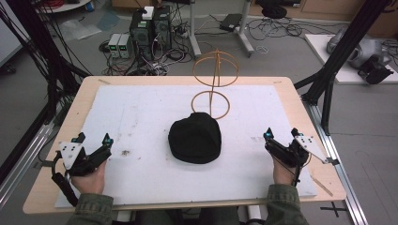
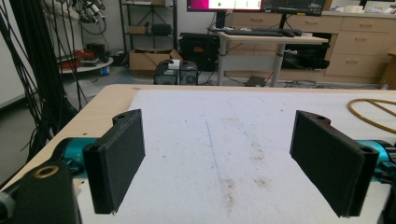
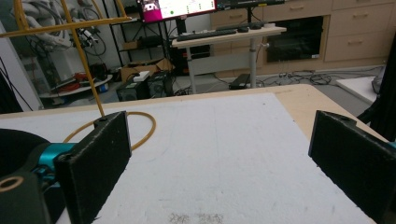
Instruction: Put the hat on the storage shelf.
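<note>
Both tools sit at the near edge of the surface, left tool and right tool, jaws wide, holding nothing. Black hat lies between them, well apart from each, with the wire stand just behind it.

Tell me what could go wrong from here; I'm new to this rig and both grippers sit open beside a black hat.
The hat lies against the wire stand's base ring, so lifting it carelessly might drag or tip the light stand. The hat is soft; one gripper alone, left or right, may bunch it or let it sag and slip.
</note>
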A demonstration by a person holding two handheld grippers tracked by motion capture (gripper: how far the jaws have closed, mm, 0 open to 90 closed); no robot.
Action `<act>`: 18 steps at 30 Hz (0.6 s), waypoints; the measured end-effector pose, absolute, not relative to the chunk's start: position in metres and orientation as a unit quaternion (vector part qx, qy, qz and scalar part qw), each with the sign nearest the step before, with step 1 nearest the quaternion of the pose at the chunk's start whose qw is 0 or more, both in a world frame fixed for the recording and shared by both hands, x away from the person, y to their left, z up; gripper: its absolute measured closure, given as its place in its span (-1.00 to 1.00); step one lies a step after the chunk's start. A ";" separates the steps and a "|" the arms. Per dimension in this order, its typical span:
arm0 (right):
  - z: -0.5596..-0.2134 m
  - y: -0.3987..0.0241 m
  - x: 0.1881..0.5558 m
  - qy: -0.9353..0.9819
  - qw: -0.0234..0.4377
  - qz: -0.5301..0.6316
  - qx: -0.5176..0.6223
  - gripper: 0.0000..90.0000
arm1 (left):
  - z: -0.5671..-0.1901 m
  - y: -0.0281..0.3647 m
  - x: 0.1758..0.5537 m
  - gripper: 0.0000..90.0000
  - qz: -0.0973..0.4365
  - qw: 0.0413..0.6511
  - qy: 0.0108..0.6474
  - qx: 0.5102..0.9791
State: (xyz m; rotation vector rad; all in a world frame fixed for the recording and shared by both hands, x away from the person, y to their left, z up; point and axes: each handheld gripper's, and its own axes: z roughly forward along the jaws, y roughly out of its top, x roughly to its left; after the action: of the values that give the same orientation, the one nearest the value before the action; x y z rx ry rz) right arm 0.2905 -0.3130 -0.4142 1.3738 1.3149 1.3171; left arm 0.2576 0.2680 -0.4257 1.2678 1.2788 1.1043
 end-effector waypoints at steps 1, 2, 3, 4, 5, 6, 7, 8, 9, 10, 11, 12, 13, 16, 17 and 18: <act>-0.414 -0.313 0.290 0.519 0.401 0.522 0.545 -0.89 | -0.426 0.268 0.257 -0.60 0.455 0.493 0.526 0.522; -0.414 -0.314 0.288 0.519 0.403 0.521 0.544 -0.89 | -0.426 0.267 0.257 -0.60 0.454 0.494 0.526 0.523; -0.414 -0.314 0.288 0.519 0.403 0.521 0.544 -0.89 | -0.426 0.267 0.257 -0.60 0.454 0.494 0.525 0.524; -0.415 -0.314 0.288 0.520 0.402 0.521 0.544 -0.89 | -0.426 0.266 0.257 -0.60 0.454 0.494 0.524 0.525; -0.415 -0.314 0.287 0.519 0.402 0.521 0.546 -0.89 | -0.426 0.266 0.257 -0.60 0.453 0.494 0.524 0.527; -0.415 -0.314 0.287 0.519 0.402 0.521 0.546 -0.89 | -0.426 0.266 0.257 -0.60 0.453 0.494 0.524 0.527; -0.415 -0.314 0.286 0.520 0.401 0.520 0.546 -0.89 | -0.426 0.266 0.257 -0.60 0.453 0.494 0.523 0.527; -0.415 -0.314 0.286 0.520 0.401 0.520 0.546 -0.89 | -0.426 0.266 0.257 -0.60 0.453 0.494 0.523 0.527; -0.415 -0.314 0.285 0.521 0.400 0.520 0.546 -0.89 | -0.426 0.266 0.257 -0.60 0.453 0.493 0.523 0.528; -0.415 -0.314 0.285 0.521 0.400 0.520 0.546 -0.89 | -0.426 0.266 0.257 -0.60 0.453 0.493 0.523 0.528; -0.415 -0.313 0.286 0.524 0.400 0.520 0.543 -0.89 | -0.426 0.266 0.257 -0.60 0.452 0.492 0.524 0.528; -0.415 -0.313 0.286 0.526 0.398 0.521 0.542 -0.89 | -0.426 0.267 0.256 -0.60 0.452 0.491 0.525 0.527; -0.415 -0.312 0.286 0.529 0.397 0.521 0.540 -0.89 | -0.426 0.267 0.256 -0.60 0.452 0.491 0.525 0.527; -0.414 -0.309 0.287 0.538 0.396 0.520 0.533 -0.89 | -0.426 0.267 0.257 -0.60 0.452 0.492 0.525 0.527; -0.414 -0.309 0.287 0.538 0.396 0.520 0.533 -0.89 | -0.426 0.267 0.257 -0.60 0.452 0.491 0.525 0.528; -0.414 -0.308 0.288 0.540 0.393 0.521 0.531 -0.89 | -0.426 0.267 0.257 -0.60 0.451 0.490 0.525 0.530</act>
State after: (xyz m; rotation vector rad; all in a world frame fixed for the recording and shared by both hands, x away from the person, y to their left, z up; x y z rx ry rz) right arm 0.2880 -0.3083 -0.4140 1.3481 1.3708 1.3225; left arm 0.2565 0.2671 -0.4262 1.2878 1.2748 1.0964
